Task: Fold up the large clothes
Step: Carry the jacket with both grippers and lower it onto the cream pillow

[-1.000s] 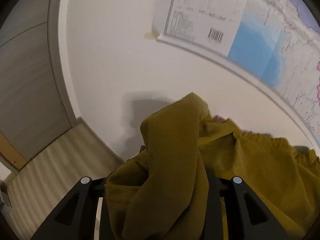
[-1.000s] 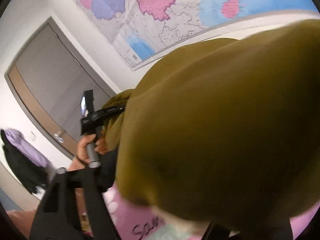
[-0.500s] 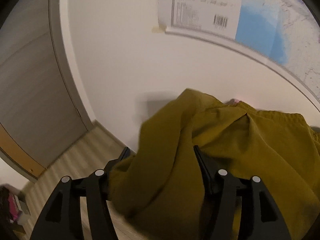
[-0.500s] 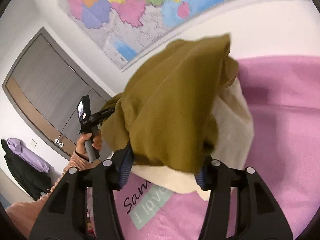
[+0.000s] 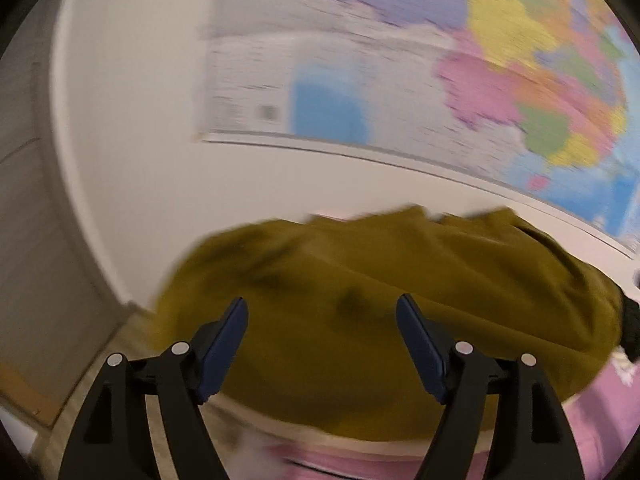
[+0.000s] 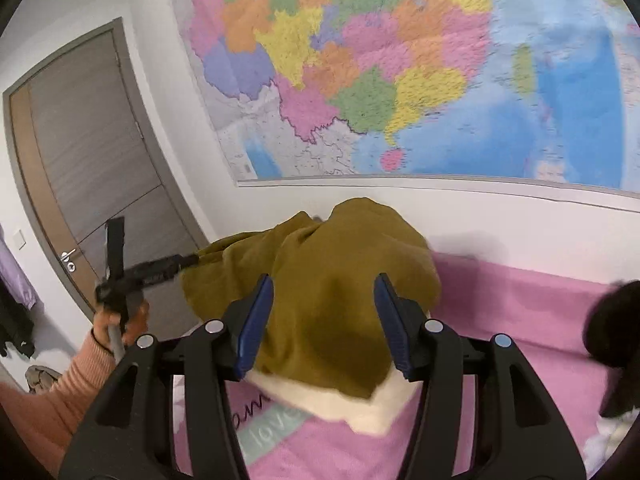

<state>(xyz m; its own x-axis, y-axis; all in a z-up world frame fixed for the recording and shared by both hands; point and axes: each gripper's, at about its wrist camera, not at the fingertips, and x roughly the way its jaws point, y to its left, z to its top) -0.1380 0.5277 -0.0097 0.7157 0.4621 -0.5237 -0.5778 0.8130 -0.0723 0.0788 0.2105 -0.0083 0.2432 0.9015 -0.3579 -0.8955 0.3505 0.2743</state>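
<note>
Left of the wall map (image 6: 400, 68) stands a grey door (image 6: 92, 152); below the map the olive garment (image 6: 328, 300) lies heaped on the pink bedspread (image 6: 520, 320). The left gripper (image 5: 322, 334) is opening, its pads clear of the cloth. The right gripper (image 6: 324, 316) stands half-wide around the heap, not pressing it.

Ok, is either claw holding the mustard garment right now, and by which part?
Left claw is opening, pads clear of the garment. Right claw straddles its bunched middle; whether it actually pinches cannot be told.

Garment (image 6: 320, 280) on bedspread (image 6: 520, 320), below map (image 6: 400, 80)
</note>
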